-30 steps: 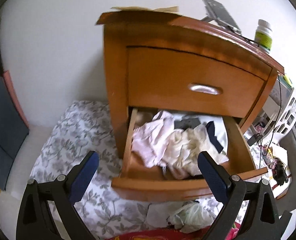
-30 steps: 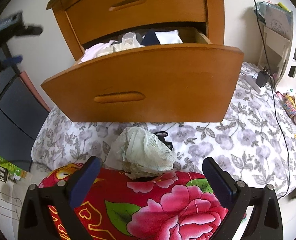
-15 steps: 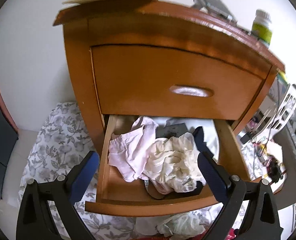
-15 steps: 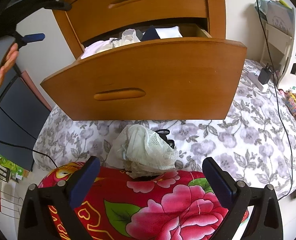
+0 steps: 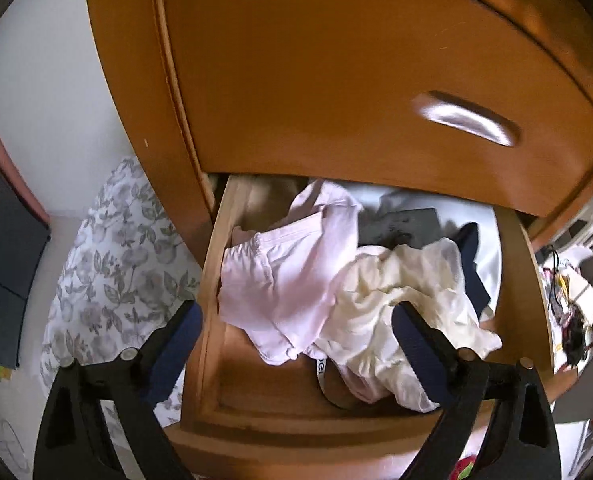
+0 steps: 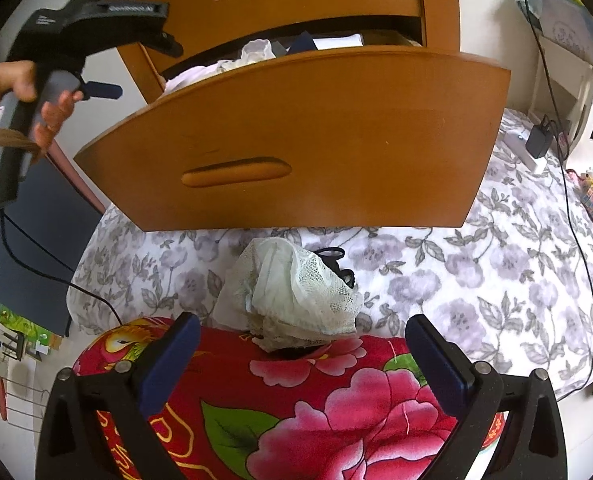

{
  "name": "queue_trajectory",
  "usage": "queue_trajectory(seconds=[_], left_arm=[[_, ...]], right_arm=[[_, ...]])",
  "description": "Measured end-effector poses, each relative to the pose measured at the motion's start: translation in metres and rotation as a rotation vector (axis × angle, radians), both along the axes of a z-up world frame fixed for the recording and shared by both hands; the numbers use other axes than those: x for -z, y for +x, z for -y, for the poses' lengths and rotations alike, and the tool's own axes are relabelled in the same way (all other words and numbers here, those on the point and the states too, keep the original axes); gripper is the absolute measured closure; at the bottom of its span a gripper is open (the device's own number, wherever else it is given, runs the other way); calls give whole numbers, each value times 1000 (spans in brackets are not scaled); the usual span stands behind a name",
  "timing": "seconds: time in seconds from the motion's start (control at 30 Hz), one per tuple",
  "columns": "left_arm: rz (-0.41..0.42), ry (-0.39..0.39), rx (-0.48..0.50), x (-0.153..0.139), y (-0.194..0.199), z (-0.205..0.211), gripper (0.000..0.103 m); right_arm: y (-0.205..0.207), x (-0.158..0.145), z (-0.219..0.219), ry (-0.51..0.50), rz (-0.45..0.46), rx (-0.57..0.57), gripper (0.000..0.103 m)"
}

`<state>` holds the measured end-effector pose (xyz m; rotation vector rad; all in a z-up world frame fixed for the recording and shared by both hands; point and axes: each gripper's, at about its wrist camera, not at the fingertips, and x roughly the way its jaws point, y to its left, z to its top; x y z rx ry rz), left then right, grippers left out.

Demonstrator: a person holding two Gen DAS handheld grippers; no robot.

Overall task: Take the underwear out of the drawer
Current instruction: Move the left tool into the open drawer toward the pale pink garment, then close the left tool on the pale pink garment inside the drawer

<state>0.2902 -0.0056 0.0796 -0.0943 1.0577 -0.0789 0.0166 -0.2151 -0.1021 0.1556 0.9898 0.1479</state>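
I have the left gripper (image 5: 296, 344) spread wide above the open lower drawer (image 5: 216, 320), holding nothing; its left finger (image 5: 176, 344) sits outside the drawer's left wall, its right finger (image 5: 416, 352) over the cream garment (image 5: 400, 292). The drawer holds a loose heap of underwear: a pale pink piece (image 5: 288, 280) lies against the left wall toward the middle, the cream piece bunches just right of it and overlaps it, and a dark navy item (image 5: 472, 264) pokes up at the right. A grey patterned piece (image 5: 404, 224) lies toward the back edge, under the closed upper drawer (image 5: 356, 80). Bare wood shows at the front left corner.

My right gripper (image 6: 302, 354) is also released, jaws wide, over a red floral quilt (image 6: 336, 412). A white lace garment (image 6: 292, 300) rests at the quilt's far edge, on the grey floral bedsheet (image 6: 496, 264), below the drawer front. A hand (image 6: 28, 96) grips the left tool's handle.
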Motion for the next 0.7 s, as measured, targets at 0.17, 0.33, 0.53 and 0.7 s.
queue_trajectory(seconds=[0.17,0.33,0.53,0.7], left_arm=[[-31,27,8,12,13,4,17],[-84,62,5,26,22,8,30],[-126,79,-35,42,31,1,48],[-153,59,-38,49,35,-2,60]], right_arm=[[3,4,4,12,-10,10,0],[5,7,6,22,-21,16,0],[6,8,4,24,-25,5,0],[7,9,2,22,-26,3,0]])
